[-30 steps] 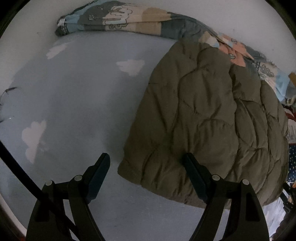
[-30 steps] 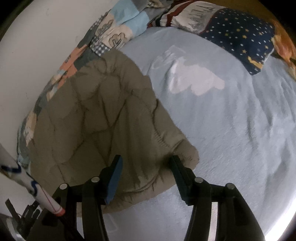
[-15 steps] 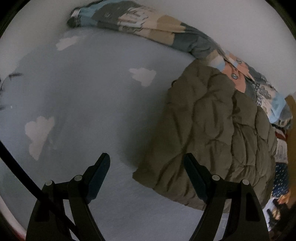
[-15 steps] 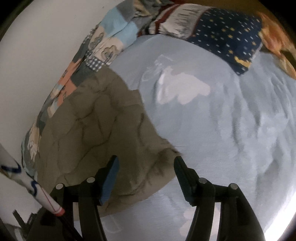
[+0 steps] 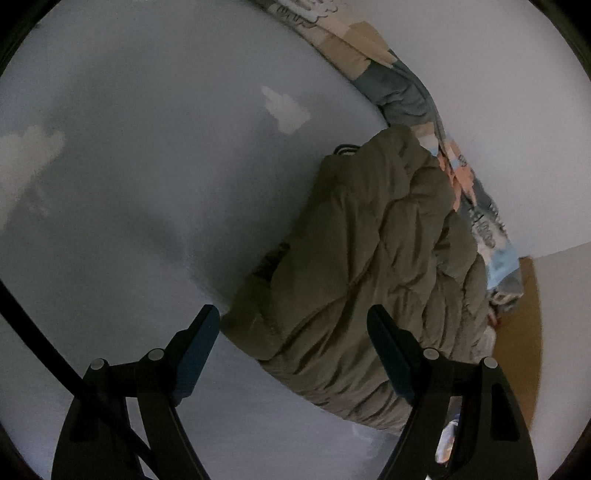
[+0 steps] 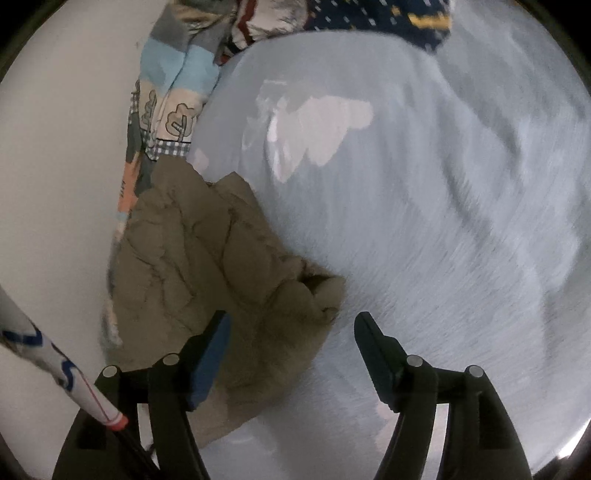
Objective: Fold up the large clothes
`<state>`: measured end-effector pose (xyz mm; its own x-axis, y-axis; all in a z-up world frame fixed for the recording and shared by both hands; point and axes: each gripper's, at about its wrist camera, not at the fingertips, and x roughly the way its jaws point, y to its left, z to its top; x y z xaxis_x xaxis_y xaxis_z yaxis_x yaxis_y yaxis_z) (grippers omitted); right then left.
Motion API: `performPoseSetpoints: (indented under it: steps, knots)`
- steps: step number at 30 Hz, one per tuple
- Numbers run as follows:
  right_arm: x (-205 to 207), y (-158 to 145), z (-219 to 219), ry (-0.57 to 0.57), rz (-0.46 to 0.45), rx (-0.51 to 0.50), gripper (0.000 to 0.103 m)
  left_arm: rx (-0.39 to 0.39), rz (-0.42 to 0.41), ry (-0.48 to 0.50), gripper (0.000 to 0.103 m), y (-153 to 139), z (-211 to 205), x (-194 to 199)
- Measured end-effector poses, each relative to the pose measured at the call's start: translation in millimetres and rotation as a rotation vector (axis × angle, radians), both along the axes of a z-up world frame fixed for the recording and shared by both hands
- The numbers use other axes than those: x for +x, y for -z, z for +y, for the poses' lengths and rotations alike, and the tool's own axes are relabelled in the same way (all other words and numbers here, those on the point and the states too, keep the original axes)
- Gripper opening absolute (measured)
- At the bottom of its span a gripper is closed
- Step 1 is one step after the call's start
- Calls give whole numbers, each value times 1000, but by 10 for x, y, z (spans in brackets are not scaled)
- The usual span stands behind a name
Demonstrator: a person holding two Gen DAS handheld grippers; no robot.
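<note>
An olive quilted puffer jacket [image 5: 369,266] lies folded in a thick bundle on a light blue bedsheet with white clouds [image 5: 147,166]. In the left wrist view its near end lies between the tips of my left gripper [image 5: 293,325], which is open and empty just above it. In the right wrist view the jacket [image 6: 207,266] lies at the lower left. My right gripper [image 6: 291,328] is open and empty over the jacket's right corner, with its right finger over bare sheet [image 6: 443,221].
A patchwork quilt [image 5: 399,85] runs along the white wall behind the jacket and shows in the right wrist view [image 6: 166,110]. A navy starred pillow [image 6: 388,14] and a striped cloth [image 6: 266,22] lie at the bed's head. A brown wooden surface [image 5: 524,332] lies at the right.
Both grippers have swung and drawn back from the jacket: it has shifted right in the left view and left in the right view. Both stay open and empty.
</note>
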<state>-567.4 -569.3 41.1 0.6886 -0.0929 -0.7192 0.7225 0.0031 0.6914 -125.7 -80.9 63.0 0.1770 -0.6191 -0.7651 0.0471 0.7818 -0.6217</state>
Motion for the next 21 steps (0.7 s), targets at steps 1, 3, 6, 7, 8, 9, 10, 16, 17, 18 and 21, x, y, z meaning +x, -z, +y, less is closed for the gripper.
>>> performPoseSetpoints:
  steps: [1,3,6,7,8,9,10,16,17,18,21]
  knots:
    - [0,53,-1,6,-28,28,75,-13,15,-9,81,43,-13,-2]
    - [22,140,12,11,-64,66,75,-9,16,-34,81,86,-30,-2]
    - [70,228,14,11,-82,85,75,-27,17,-64,81,153,-30,-16]
    - [76,250,11,12,-84,86,75,-40,19,-78,81,178,-31,-26]
    - [86,266,11,16,-93,85,75,-51,22,-90,81,201,-56,-13]
    - [100,292,12,28,-117,81,75,-59,23,-101,81,225,-61,-25]
    - [117,313,14,32,-131,81,76,-66,23,-112,81,250,-62,-37]
    - [253,450,42,64,-165,77,83,-216,120,-188,82,538,-71,-71]
    - [269,468,49,69,-169,76,84,-226,126,-199,82,564,-82,-72]
    - [286,481,63,73,-174,74,84,-216,116,-199,82,549,-95,-67]
    - [351,524,77,73,-175,69,83,-123,24,-140,78,374,-213,-59]
